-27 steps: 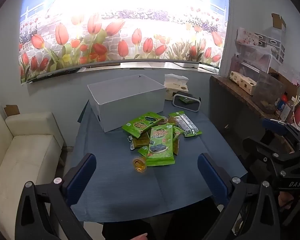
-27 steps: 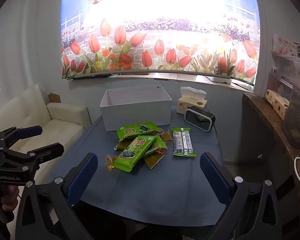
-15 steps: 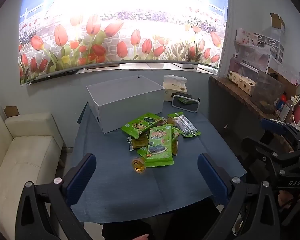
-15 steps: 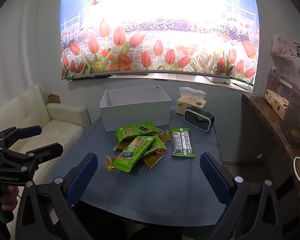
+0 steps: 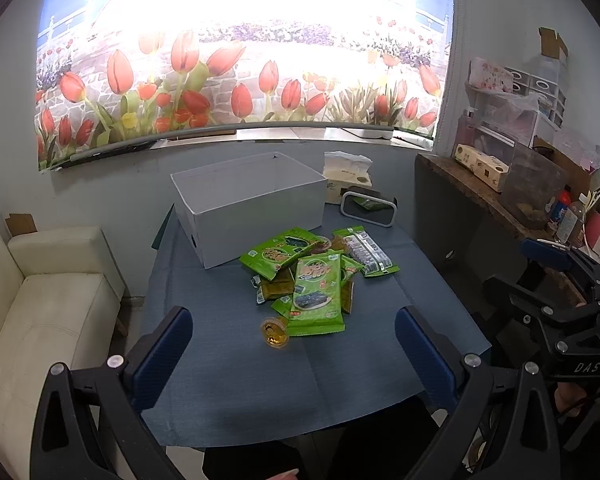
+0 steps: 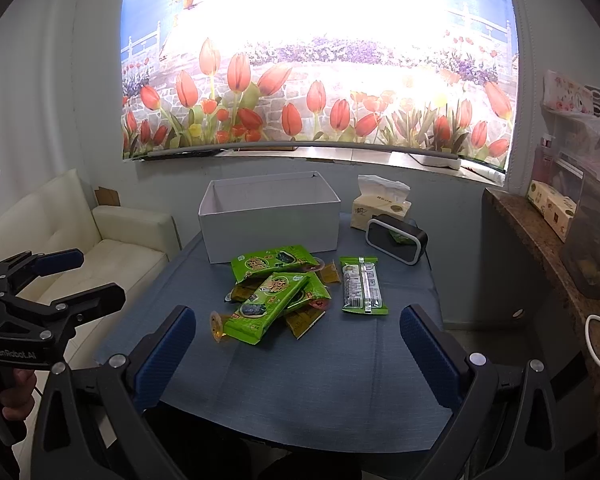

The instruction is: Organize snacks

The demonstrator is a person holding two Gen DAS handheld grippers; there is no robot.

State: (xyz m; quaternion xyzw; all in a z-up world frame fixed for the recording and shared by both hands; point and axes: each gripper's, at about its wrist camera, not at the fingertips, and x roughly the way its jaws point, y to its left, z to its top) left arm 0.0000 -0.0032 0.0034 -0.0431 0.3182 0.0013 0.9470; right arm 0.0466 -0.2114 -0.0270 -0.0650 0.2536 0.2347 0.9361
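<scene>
Both grippers hover wide apart and empty above the near edge of the blue-covered counter (image 5: 228, 380): left gripper (image 5: 294, 348), right gripper (image 6: 298, 346). A heap of green foil snack packets (image 6: 278, 290) lies mid-counter, touching a small amber jelly cup (image 5: 275, 333). A green-edged clear biscuit pack (image 6: 362, 285) lies just beside the heap. An open white rectangular cardboard box (image 6: 272, 216) stands behind.

Tissue box (image 6: 380, 210), clock (image 6: 396, 239), sofa (image 5: 48, 312).
</scene>
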